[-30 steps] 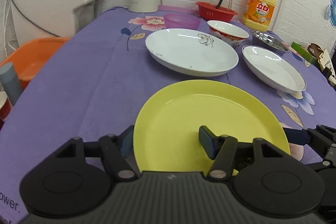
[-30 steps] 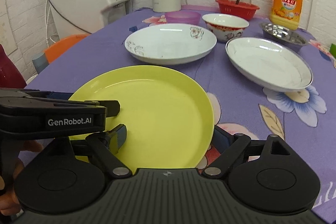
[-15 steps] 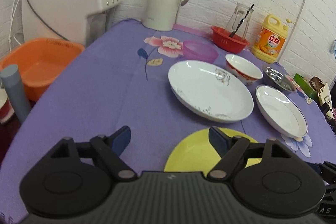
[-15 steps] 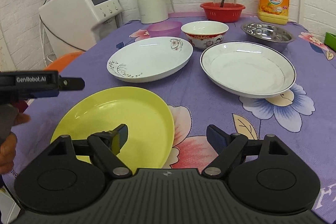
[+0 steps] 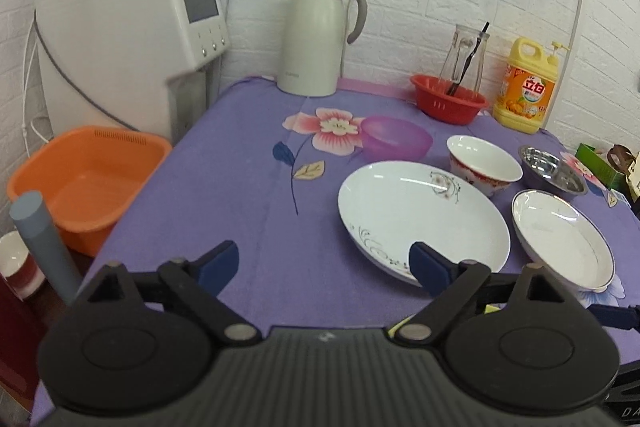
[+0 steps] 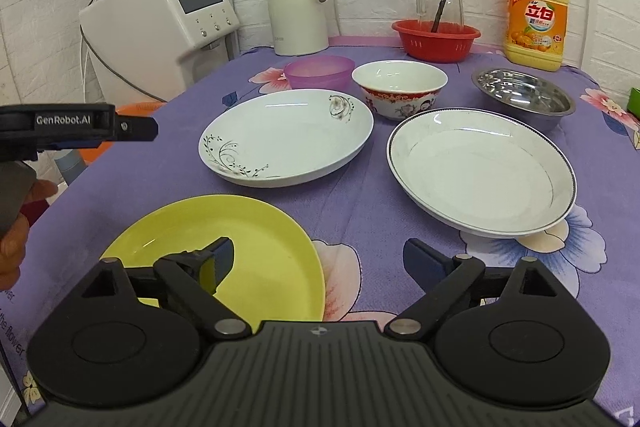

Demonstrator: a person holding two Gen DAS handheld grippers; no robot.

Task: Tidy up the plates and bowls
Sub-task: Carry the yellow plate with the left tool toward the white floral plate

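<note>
A yellow plate (image 6: 224, 247) lies flat on the purple flowered cloth at the near edge. Beyond it sit a white floral plate (image 6: 286, 137) (image 5: 420, 217), a white rimmed plate (image 6: 482, 171) (image 5: 562, 239), a red-patterned bowl (image 6: 400, 85) (image 5: 484, 163), a purple bowl (image 6: 319, 71) (image 5: 396, 137) and a steel bowl (image 6: 522, 93) (image 5: 552, 175). My right gripper (image 6: 318, 259) is open and empty above the yellow plate's right edge. My left gripper (image 5: 324, 267) is open and empty, raised above the cloth left of the floral plate; it shows in the right wrist view (image 6: 92, 127).
At the back stand a thermos jug (image 6: 298, 1), a red basket (image 6: 436, 39) with a glass jar, and a yellow detergent bottle (image 6: 536, 17). A white appliance (image 5: 128, 39) and an orange basin (image 5: 88, 183) sit off the table's left side.
Both grippers let go of the yellow plate, opened and pulled back and up. The plate now rests on the cloth. The left gripper swung left, away from the plate.
</note>
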